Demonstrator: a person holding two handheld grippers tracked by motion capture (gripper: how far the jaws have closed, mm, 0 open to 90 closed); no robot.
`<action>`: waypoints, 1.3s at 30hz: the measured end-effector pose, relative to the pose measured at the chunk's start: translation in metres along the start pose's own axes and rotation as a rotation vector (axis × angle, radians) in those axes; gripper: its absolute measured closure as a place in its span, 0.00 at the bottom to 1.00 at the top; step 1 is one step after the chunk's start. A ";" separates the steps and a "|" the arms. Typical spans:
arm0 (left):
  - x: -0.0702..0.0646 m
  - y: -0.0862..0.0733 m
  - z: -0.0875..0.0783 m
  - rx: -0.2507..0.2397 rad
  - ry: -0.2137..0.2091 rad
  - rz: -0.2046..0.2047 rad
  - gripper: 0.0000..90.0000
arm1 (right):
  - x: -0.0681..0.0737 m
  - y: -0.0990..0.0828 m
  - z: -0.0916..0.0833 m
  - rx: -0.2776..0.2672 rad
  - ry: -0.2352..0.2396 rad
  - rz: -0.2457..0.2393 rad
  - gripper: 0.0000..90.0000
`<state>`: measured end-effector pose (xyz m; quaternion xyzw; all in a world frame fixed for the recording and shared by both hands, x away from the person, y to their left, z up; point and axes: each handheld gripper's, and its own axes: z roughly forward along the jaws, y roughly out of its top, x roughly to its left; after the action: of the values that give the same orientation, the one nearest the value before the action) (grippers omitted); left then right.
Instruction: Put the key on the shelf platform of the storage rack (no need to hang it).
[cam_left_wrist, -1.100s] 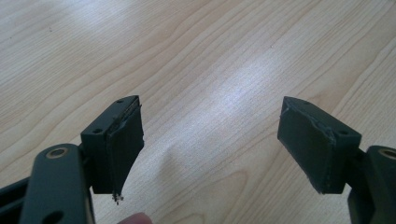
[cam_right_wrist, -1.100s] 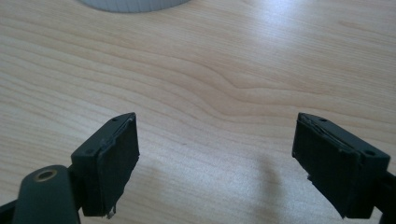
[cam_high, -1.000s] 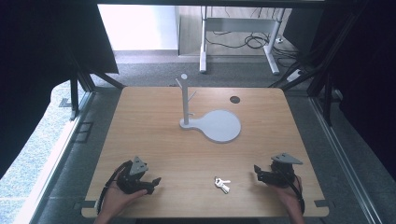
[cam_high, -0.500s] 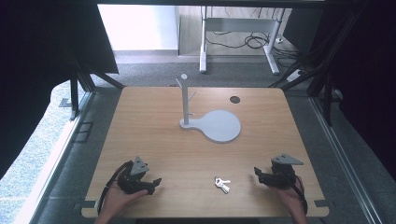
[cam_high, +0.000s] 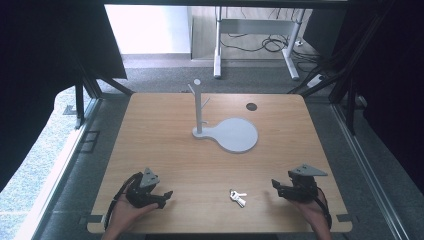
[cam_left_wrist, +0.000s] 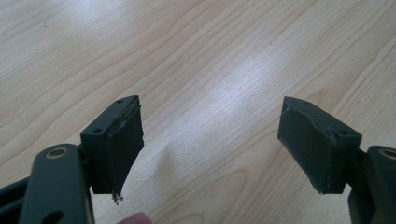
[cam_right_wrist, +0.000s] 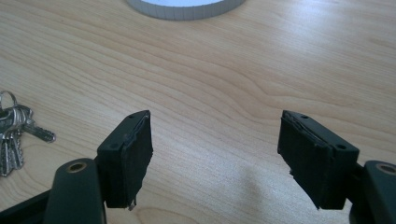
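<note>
Keys (cam_high: 238, 197) lie on the desk (cam_high: 165, 145) near its front edge, between the two tools and nearer the right tool (cam_high: 278, 187). Behind them stands a grey stand (cam_high: 226, 132) with a pegged post. Both the right tool and the left tool (cam_high: 163, 196) gape wide, empty. The right gripper view shows the keys off its left jaw, blades fanned toward it.
</note>
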<state>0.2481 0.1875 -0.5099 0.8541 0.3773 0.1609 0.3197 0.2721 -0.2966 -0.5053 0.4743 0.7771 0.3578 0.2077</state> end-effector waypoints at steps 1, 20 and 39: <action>0.000 0.000 0.000 0.001 0.002 -0.001 0.25 | 0.000 0.001 -0.001 -0.003 0.000 -0.002 0.30; 0.001 0.000 -0.003 -0.008 0.004 -0.004 0.25 | 0.005 0.011 -0.009 -0.020 0.030 -0.020 0.32; 0.000 0.001 -0.007 -0.020 0.006 -0.005 0.25 | 0.033 0.045 -0.003 0.058 0.123 -0.144 0.36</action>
<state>0.2455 0.1896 -0.5042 0.8496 0.3787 0.1661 0.3274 0.2813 -0.2554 -0.4689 0.4001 0.8304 0.3481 0.1708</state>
